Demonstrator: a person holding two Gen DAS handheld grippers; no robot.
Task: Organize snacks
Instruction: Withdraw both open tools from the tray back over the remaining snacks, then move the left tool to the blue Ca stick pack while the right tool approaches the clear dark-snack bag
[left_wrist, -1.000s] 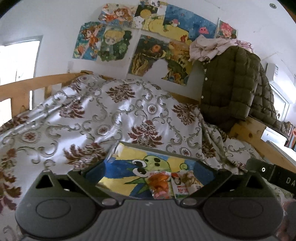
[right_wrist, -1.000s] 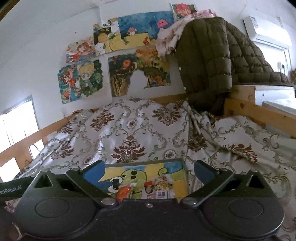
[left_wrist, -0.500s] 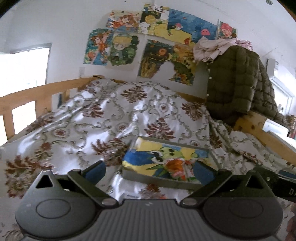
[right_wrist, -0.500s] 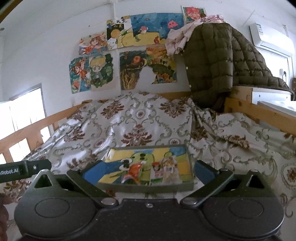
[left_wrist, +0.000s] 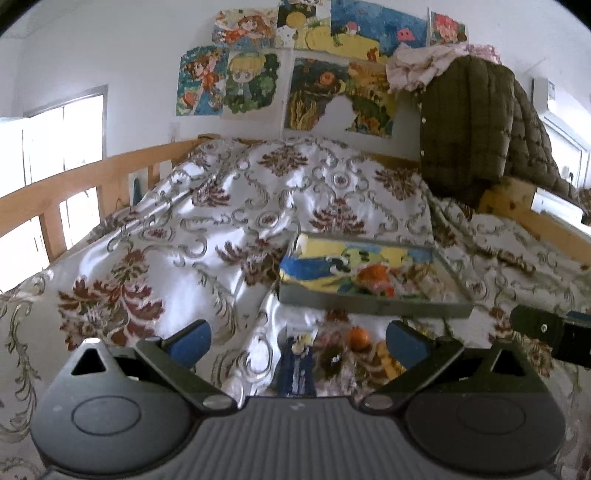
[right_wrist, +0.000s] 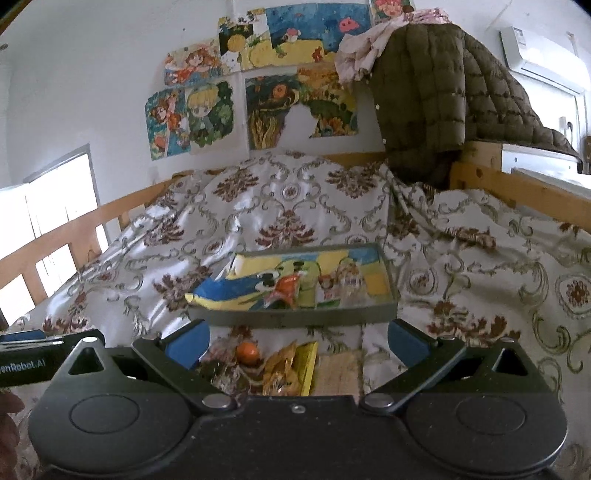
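Left gripper (left_wrist: 297, 338): jaws apart, holding nothing.
Right gripper (right_wrist: 298, 336): jaws apart, holding nothing.
Tray (right_wrist: 295, 317): on bedspread (right_wrist: 258, 206), holding snack packets (right_wrist: 286, 290).
Loose snacks (right_wrist: 280, 369): on bedspread, just before tray.

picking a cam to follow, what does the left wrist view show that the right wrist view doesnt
Left wrist only: a dark blue packet lying between the open left claw.

Right wrist only: a gold wrapper and a tan woven mat between the open right claw.

Both: the gray tray holding snack packets, and the small orange fruit lying outside it.
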